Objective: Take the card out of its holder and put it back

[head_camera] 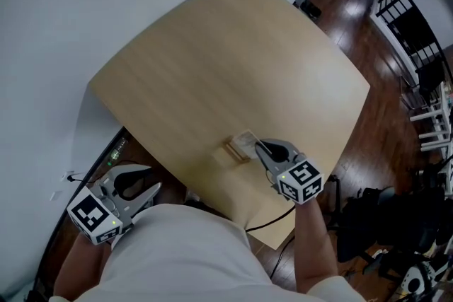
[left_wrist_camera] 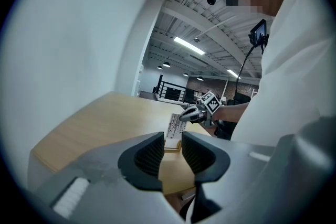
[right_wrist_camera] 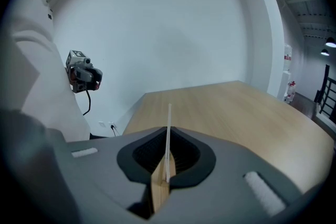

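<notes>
A white card (head_camera: 245,141) stands upright in a small wooden holder (head_camera: 236,151) near the front edge of the light wooden table (head_camera: 233,60). My right gripper (head_camera: 258,145) reaches it from the right and is shut on the card's edge. In the right gripper view the card (right_wrist_camera: 168,134) shows edge-on between the pads, its foot in the holder (right_wrist_camera: 159,189). The left gripper view shows the card (left_wrist_camera: 175,123), the holder (left_wrist_camera: 172,143) and the right gripper (left_wrist_camera: 184,117) farther off. My left gripper (head_camera: 154,177) hangs open and holds nothing, off the table's left front corner.
A white wall runs along the table's left side, with a socket and cable (head_camera: 74,177) low on it. Dark wooden floor (head_camera: 368,60) lies to the right, with black and white chairs (head_camera: 417,46) and dark gear (head_camera: 375,223) beside the person.
</notes>
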A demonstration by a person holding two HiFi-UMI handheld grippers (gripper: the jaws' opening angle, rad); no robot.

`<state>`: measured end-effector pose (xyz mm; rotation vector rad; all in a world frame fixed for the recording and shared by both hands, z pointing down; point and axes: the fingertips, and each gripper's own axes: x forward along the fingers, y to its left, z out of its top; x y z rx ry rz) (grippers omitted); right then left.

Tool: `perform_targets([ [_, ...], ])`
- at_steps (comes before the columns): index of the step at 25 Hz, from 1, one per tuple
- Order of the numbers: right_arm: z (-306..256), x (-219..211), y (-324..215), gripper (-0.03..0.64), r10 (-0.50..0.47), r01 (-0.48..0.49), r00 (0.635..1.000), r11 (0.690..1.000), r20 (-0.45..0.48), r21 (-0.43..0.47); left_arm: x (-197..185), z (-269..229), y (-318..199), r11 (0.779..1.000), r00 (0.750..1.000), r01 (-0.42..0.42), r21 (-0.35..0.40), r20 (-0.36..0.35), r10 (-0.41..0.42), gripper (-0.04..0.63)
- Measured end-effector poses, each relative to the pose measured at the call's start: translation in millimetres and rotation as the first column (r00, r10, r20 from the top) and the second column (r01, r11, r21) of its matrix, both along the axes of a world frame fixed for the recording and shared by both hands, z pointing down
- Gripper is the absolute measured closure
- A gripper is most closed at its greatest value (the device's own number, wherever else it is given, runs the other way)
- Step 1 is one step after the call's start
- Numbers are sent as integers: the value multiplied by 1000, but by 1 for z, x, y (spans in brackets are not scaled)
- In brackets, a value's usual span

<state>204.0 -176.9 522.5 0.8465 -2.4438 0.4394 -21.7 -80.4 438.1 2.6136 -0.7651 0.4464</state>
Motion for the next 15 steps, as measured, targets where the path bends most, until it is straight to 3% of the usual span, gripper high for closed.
perform_targets([
  [15, 44, 5, -1, 597, -19, 18, 1000, 999, -14, -37, 15, -6, -8, 1000, 1000, -25, -12, 11, 25, 482],
])
